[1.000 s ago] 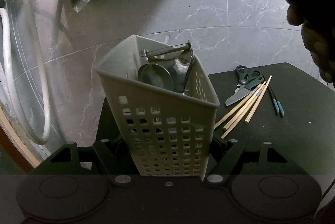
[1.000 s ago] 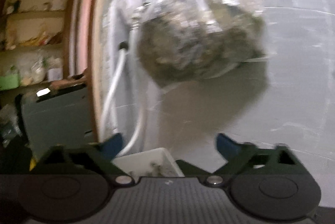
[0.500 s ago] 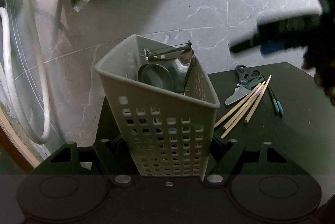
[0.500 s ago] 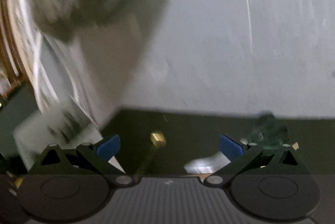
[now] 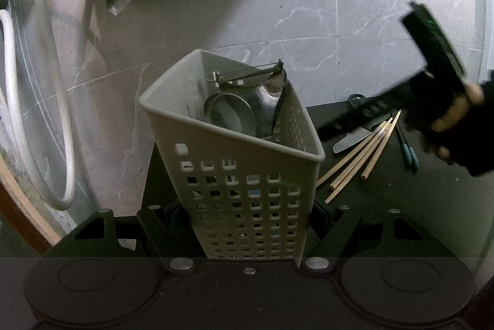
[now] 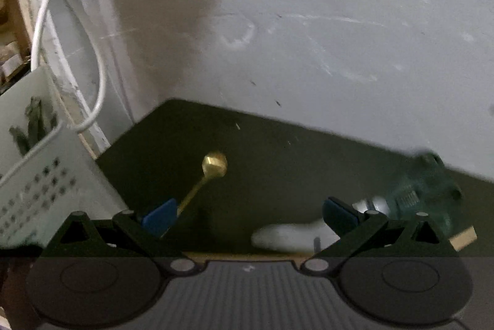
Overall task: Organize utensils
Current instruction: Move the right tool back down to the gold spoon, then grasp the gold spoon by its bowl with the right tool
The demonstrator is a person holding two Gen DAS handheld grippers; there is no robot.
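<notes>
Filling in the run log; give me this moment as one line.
left gripper: shut on basket | right gripper: open, above scissors | chopsticks: on table | phase: reach

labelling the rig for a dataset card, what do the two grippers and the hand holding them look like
Both grippers are matte black, with triangular cut-out linkages, silver pivot screws and two round discs on the body. The right gripper has blue pads on its fingers and a ribbed grey top plate. The left gripper shows no blue. The right hand is bare below a dark sleeve.
</notes>
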